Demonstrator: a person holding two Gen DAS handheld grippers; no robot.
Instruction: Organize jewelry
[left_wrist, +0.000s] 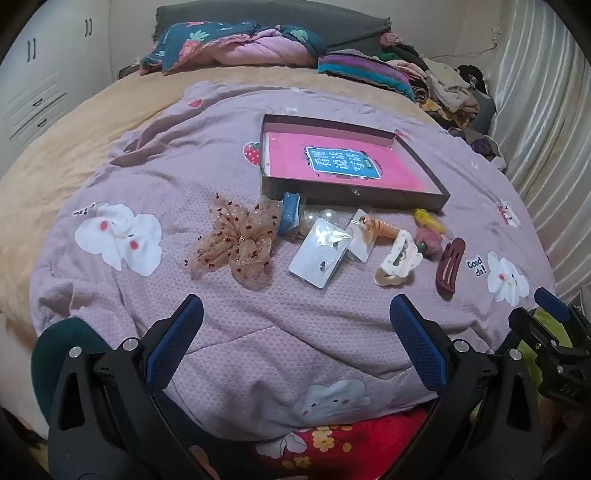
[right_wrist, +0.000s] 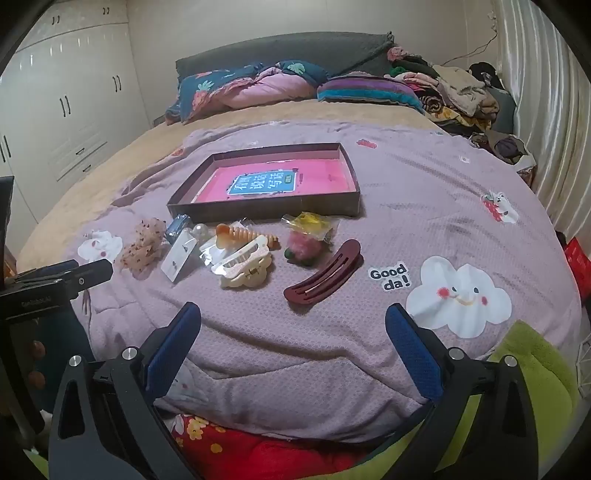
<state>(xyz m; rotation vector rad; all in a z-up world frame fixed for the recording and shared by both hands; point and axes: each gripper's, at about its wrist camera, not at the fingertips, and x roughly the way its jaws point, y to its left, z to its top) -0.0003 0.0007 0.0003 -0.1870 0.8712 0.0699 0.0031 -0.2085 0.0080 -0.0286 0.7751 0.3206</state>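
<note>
1. The left gripper (left_wrist: 295, 339) with blue pads hangs over the near part of a lilac quilt with white cloud faces (left_wrist: 258, 332). Its jaws stand wide apart and hold nothing.
2. The right gripper (right_wrist: 293, 341) with blue pads hangs over the same quilt, near the front edge. Its jaws are wide apart too, with nothing between them.
3. Bare quilt lies between both grippers and the row of hair things, so there is open room in front of each one.
4. A flat brown cardboard box with low walls (right_wrist: 266, 212) sits behind the row. A pink book with a blue label (right_wrist: 266, 182) lies inside it. The box's near wall is just behind the row.
5. A long dark red hair clip (right_wrist: 323, 273) lies at the right end of the row, closest to the right gripper.
6. A cream claw clip with teeth (right_wrist: 245, 266) lies next to it, touching an orange spiral hair clip (right_wrist: 240, 232).
7. A fluffy pink ball thing (right_wrist: 306, 247) and a small yellow packet (right_wrist: 308, 221) lie near the box wall; what is in the packet may be a clip, but it is too blurry to tell.
8. A shiny clear card packet (left_wrist: 319, 254) lies flat in the middle.
9. A peach net bow with dark red dots (left_wrist: 236, 240) lies at the left end.
10. White pearl beads (left_wrist: 325, 216) and a small blue thing (left_wrist: 290, 214) sit against the box's near wall.
</note>
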